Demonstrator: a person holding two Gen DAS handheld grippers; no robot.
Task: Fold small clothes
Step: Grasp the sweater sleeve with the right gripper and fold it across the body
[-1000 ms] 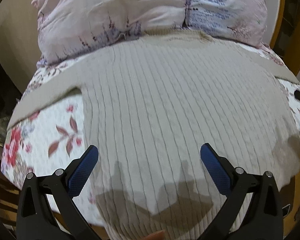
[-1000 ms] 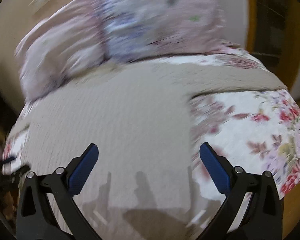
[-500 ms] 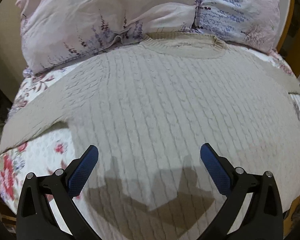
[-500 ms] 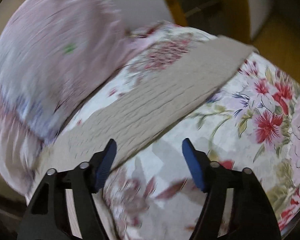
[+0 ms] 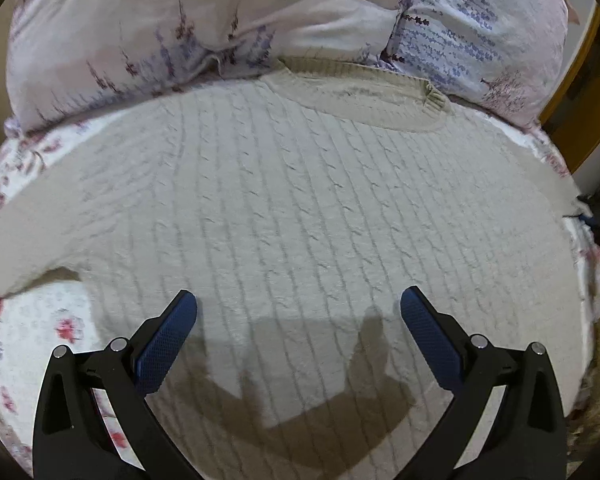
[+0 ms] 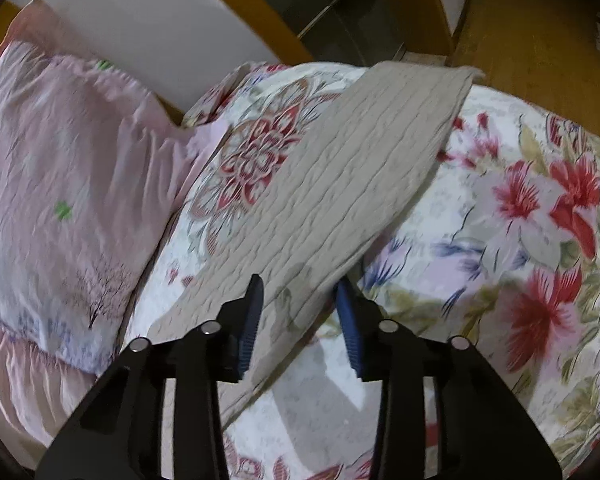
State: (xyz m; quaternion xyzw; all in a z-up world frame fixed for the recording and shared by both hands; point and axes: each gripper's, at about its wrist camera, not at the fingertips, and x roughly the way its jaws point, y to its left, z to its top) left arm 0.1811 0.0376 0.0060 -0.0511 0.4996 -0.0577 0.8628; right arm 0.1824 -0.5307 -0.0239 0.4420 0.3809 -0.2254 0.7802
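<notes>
A beige cable-knit sweater [image 5: 300, 208] lies flat on the bed, collar [image 5: 360, 96] toward the pillows. My left gripper [image 5: 298, 308] is wide open above the sweater's chest, holding nothing. In the right wrist view one sleeve [image 6: 340, 200] stretches out over the floral bedspread, cuff at the far end. My right gripper [image 6: 300, 292] is partly closed, its blue pads on either side of the sleeve's near part, with a gap between them and nothing clamped.
Two pink and lilac pillows [image 5: 220, 20] lie against the headboard, one also in the right wrist view [image 6: 60, 160]. The floral bedspread [image 6: 520, 240] covers the bed. A wooden bed frame [image 6: 240, 8] and wooden floor [image 6: 540, 40] lie beyond the bed's edge.
My left gripper moved up the sweater toward the collar. My right gripper swung out to the right sleeve, dropped close over it, and its jaws narrowed.
</notes>
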